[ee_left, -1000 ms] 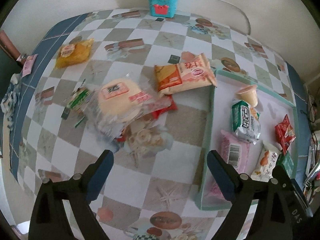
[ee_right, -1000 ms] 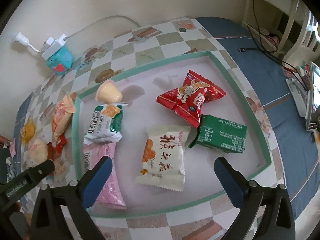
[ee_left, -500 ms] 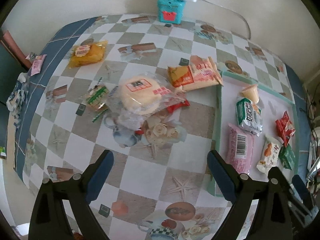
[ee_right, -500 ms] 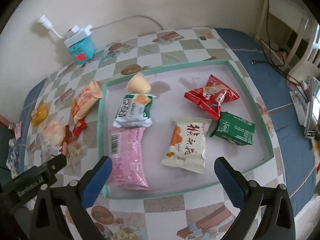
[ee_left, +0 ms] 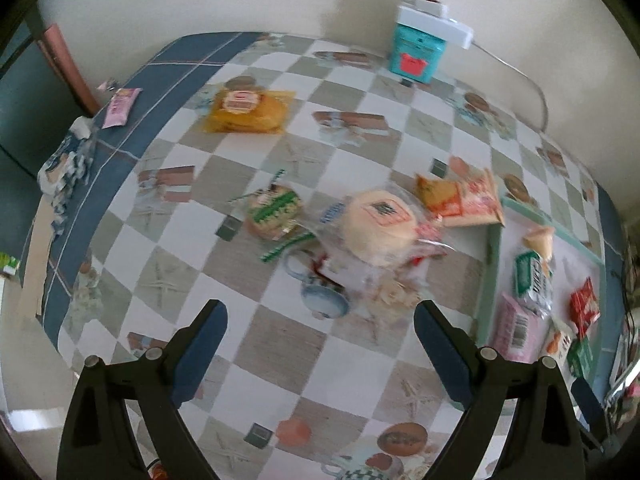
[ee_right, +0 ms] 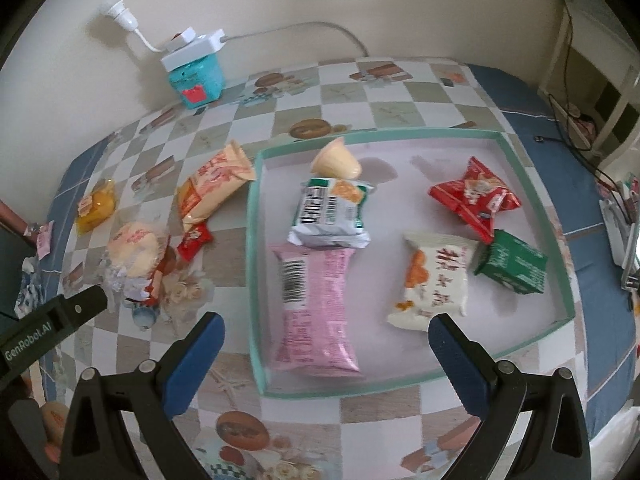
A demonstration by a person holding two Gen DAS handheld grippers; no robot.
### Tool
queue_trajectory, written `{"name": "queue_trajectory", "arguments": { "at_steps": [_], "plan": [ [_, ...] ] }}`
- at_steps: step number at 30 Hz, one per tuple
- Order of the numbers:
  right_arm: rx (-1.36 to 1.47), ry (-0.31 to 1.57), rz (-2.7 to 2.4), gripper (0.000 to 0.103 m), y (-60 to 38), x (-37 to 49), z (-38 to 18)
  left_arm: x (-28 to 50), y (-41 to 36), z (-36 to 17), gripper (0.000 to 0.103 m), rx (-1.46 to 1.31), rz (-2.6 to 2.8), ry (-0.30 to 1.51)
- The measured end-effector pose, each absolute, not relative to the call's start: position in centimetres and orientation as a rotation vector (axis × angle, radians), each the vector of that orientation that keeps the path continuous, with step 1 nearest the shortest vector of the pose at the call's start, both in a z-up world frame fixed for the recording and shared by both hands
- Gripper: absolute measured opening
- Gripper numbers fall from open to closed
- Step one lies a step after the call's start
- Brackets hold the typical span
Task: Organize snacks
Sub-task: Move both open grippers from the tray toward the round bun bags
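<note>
Six packets lie inside shallow green-rimmed tray (ee_right: 532, 196) on checkered bench (ee_left: 280, 340); round pale cake in clear wrapper (ee_left: 380, 228) among loose snacks left of tray; left tongs (ee_left: 320, 344) and right tongs (ee_right: 326, 354) both spread wide, empty, above bench

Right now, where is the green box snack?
In the right wrist view, the green box snack lies inside the tray, at its right side, just below the red packet and beside the white packet.

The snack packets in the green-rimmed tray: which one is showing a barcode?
The long pink plastic packet, lying at the tray's left edge. A black barcode shows near its top end; the other wrappers there show only printed pictures or lettering.
</note>
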State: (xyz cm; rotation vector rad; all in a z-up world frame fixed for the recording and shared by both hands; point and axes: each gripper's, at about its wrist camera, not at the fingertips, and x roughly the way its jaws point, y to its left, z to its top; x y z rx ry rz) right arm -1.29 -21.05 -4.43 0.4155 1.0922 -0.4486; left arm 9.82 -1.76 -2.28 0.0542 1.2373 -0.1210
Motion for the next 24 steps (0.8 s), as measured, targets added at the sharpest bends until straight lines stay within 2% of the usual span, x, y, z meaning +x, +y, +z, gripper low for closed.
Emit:
{"name": "queue_trajectory", "arguments": {
  "at_steps": [24],
  "plan": [
    [0.392, 1.137, -0.389, 0.103, -16.8, 2.6, -6.2, 12.8, 7.1, -3.8, 0.095, -0.096, 0.070, 1.265]
  ]
}}
